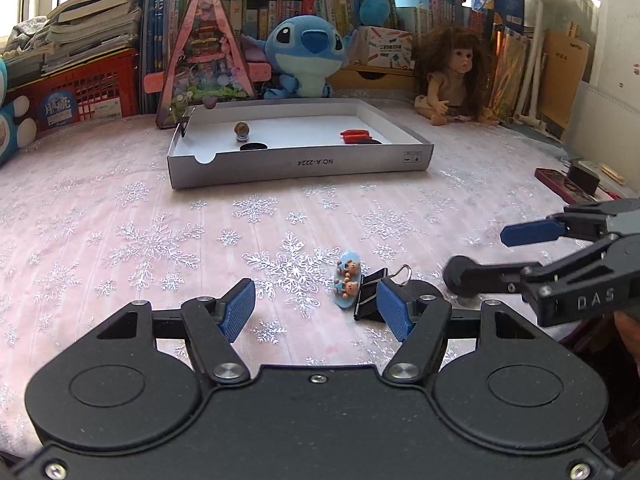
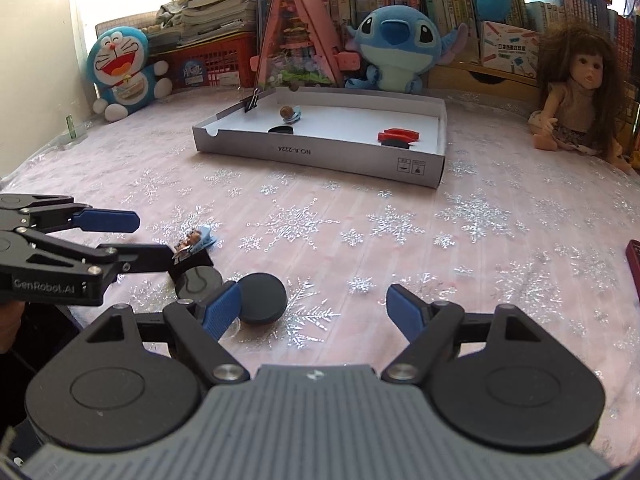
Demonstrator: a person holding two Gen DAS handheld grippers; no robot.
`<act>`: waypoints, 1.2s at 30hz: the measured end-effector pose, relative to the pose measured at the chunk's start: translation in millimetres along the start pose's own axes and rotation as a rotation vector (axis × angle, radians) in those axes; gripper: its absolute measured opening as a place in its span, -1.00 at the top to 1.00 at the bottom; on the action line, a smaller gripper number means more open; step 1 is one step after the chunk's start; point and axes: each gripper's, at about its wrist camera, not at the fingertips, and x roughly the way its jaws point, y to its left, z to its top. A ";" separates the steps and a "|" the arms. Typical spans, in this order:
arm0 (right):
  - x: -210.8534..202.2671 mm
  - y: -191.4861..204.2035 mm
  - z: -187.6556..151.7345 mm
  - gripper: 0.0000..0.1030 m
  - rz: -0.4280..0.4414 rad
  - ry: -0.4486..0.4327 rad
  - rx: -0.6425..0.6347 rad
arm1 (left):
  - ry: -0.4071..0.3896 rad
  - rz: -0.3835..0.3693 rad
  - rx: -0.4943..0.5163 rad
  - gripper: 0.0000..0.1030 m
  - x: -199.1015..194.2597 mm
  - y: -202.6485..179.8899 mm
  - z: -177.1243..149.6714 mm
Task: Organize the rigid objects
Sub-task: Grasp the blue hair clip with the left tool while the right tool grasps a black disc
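Doraemon plush (image 2: 122,70) shows from right wrist only

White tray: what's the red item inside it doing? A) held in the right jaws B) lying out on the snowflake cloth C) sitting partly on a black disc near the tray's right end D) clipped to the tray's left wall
C: in the right wrist view the red item lies inside the white tray near its right end, overlapping a black disc, apart from both grippers.

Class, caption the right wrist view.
Open right gripper beside a black disc, white tray beyond.
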 end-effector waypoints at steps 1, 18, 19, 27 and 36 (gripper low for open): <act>1.7 0.3 -0.4 -0.70 0.000 0.002 0.001 | -0.002 0.004 -0.004 -0.27 1.4 0.7 0.7; 9.4 -17.6 0.7 -0.70 -0.127 -0.011 0.040 | 0.017 0.061 -0.022 -0.23 21.7 3.3 4.8; 9.0 -18.1 0.6 -0.70 -0.137 -0.016 0.039 | 0.017 0.060 -0.021 -0.22 22.9 2.8 5.5; 4.3 -13.5 -4.0 -0.70 -0.113 -0.040 0.008 | 0.016 0.040 -0.041 -0.03 32.5 -3.2 11.6; 3.9 -7.9 -10.2 -0.70 -0.124 -0.056 -0.015 | 0.013 0.059 -0.035 0.09 45.4 -9.5 18.5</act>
